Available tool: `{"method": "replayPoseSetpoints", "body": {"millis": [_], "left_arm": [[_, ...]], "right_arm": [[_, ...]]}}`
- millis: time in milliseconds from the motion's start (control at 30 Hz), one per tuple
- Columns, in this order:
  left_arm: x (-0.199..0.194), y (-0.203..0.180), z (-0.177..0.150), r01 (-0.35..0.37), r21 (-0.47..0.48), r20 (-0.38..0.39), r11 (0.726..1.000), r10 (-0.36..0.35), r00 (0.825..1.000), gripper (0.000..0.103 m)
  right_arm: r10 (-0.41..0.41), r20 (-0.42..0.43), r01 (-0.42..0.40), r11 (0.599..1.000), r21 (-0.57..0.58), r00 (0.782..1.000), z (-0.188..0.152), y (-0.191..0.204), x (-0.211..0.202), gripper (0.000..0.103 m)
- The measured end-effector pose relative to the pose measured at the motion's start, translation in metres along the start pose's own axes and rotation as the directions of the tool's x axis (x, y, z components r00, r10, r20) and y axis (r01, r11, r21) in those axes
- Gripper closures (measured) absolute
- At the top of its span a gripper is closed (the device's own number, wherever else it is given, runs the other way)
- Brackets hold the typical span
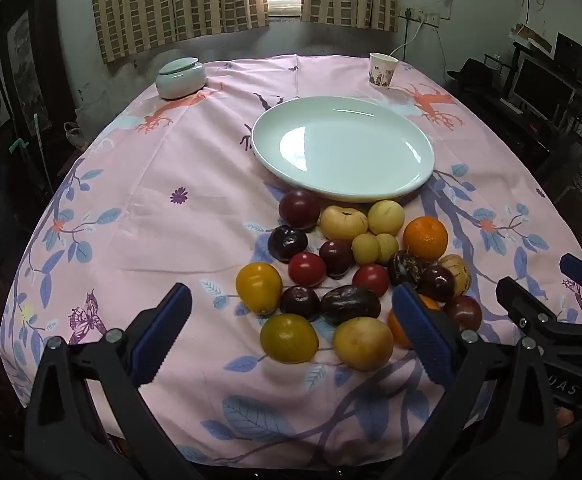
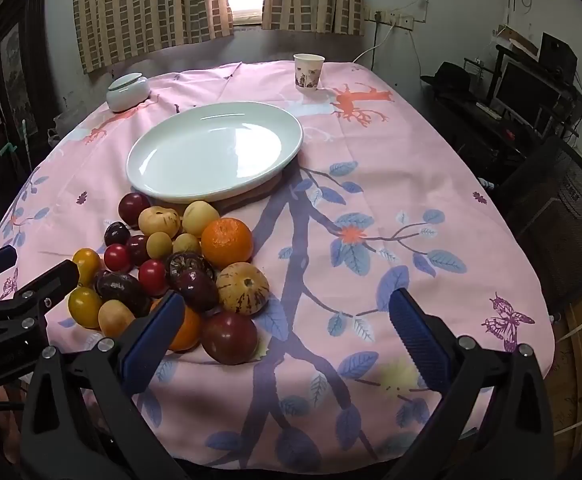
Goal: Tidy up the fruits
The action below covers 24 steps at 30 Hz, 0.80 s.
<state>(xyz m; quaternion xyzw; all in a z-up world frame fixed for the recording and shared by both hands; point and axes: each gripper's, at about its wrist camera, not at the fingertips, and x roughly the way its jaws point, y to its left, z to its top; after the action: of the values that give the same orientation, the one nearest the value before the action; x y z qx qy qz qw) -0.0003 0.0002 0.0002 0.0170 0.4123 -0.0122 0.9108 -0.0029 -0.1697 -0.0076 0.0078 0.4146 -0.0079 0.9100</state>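
A pile of several fruits lies on the pink tablecloth in front of a white oval plate (image 1: 411, 190) that has nothing on it. The pile holds an orange (image 1: 425, 238), dark plums (image 1: 299, 208), red tomatoes (image 1: 306, 268), yellow fruits (image 1: 258, 287) and a striped melon (image 2: 242, 288). My left gripper (image 1: 291, 320) is open and empty, low over the near side of the pile. My right gripper (image 2: 287, 320) is open and empty, to the right of the pile; a dark red fruit (image 2: 229, 338) lies by its left finger. The plate also shows in the right wrist view (image 2: 147, 188).
A pale lidded jar (image 1: 181, 78) stands at the far left of the table and a paper cup (image 1: 383, 70) at the far right. A desk with monitors (image 2: 527, 96) and a mesh chair (image 2: 563, 216) stand to the right of the table.
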Motion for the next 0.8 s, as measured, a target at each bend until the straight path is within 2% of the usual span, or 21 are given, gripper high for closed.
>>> {"method": "replayPoseSetpoints", "body": {"millis": [167,400,800], "left_arm": [[0.0,0.0,0.001,-0.007,0.0,-0.004,1.0,0.007,1.0,0.002],[-0.002,0.001,0.003,-0.016,-0.013,-0.001,1.0,0.016,1.0,0.002],[-0.004,0.009,-0.002,-0.021,-0.024,0.009,0.999,0.021,1.0,0.002]], "right_arm": [[0.063,-0.034,-0.062,0.998,0.033,0.997,-0.003,-0.004,0.005,0.001],[0.07,-0.04,-0.069,0.997,0.03,0.997,-0.001,0.0,0.005,0.001],[0.067,0.008,-0.067,0.997,-0.036,0.998,-0.002,0.013,-0.004,0.001]]}}
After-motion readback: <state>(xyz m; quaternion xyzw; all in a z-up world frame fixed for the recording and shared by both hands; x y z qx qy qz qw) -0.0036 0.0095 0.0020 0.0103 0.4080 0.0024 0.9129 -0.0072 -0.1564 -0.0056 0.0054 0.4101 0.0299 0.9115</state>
